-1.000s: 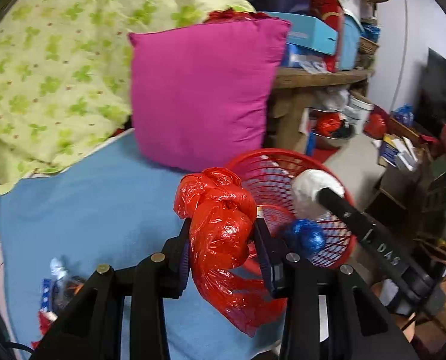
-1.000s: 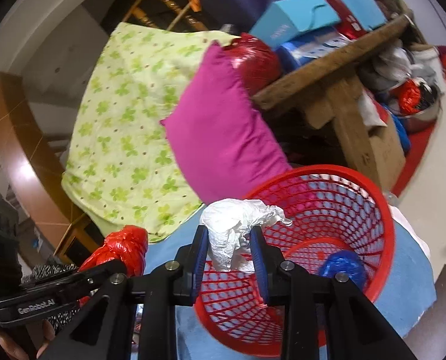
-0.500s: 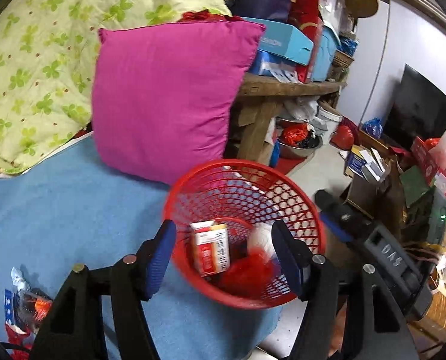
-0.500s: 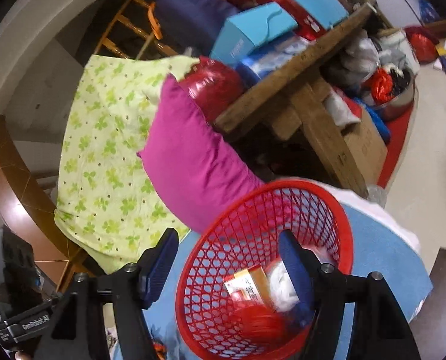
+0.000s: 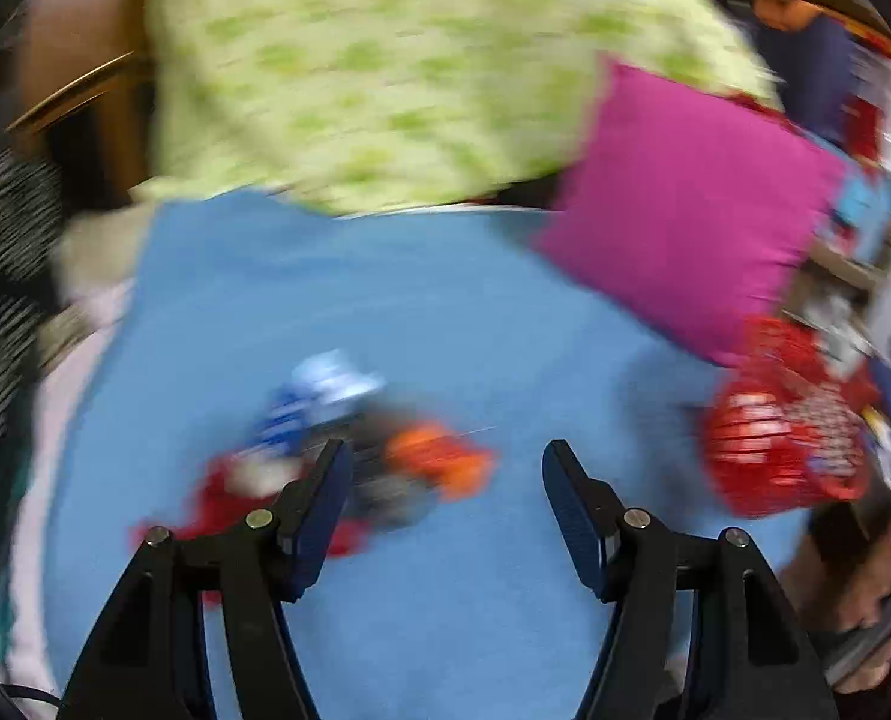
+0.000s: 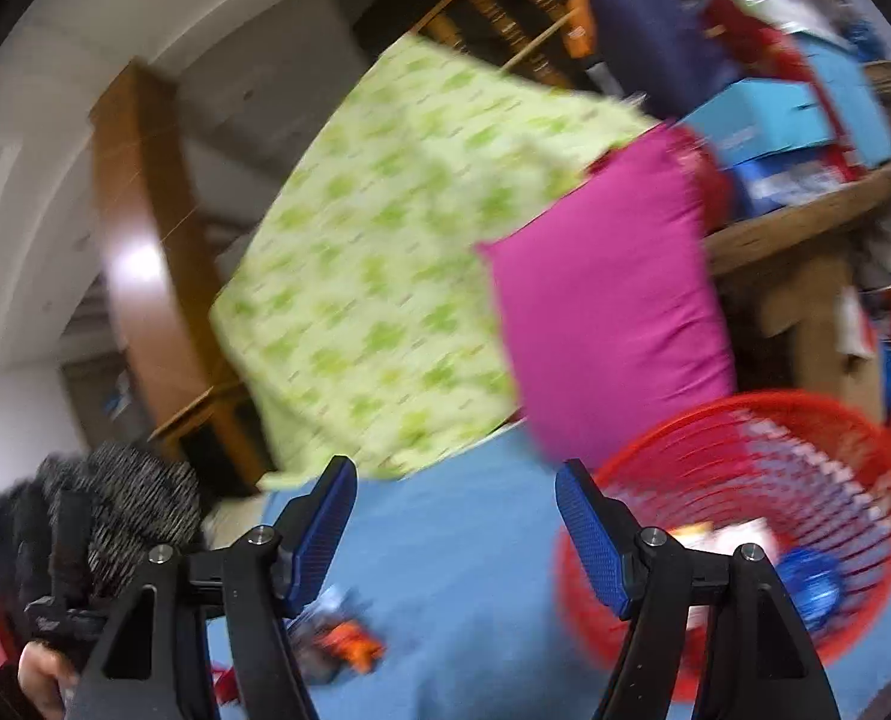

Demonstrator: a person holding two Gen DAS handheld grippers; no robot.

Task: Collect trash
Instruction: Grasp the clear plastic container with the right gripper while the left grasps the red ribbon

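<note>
A red mesh basket stands on the blue bed cover at the right, with a blue ball and other trash inside; it also shows blurred in the left wrist view. A pile of wrappers, blue, orange and red, lies on the cover just ahead of my left gripper, which is open and empty. The pile also shows in the right wrist view, low and left. My right gripper is open and empty, left of the basket.
A magenta pillow leans behind the basket, beside a green-patterned quilt. The blue bed cover spreads in front. A cluttered wooden shelf stands at the right. Both views are motion-blurred.
Both grippers opened and dropped the red bag and white wad into the basket. Both have since swung left; the left now faces the wrapper pile on the cover.
</note>
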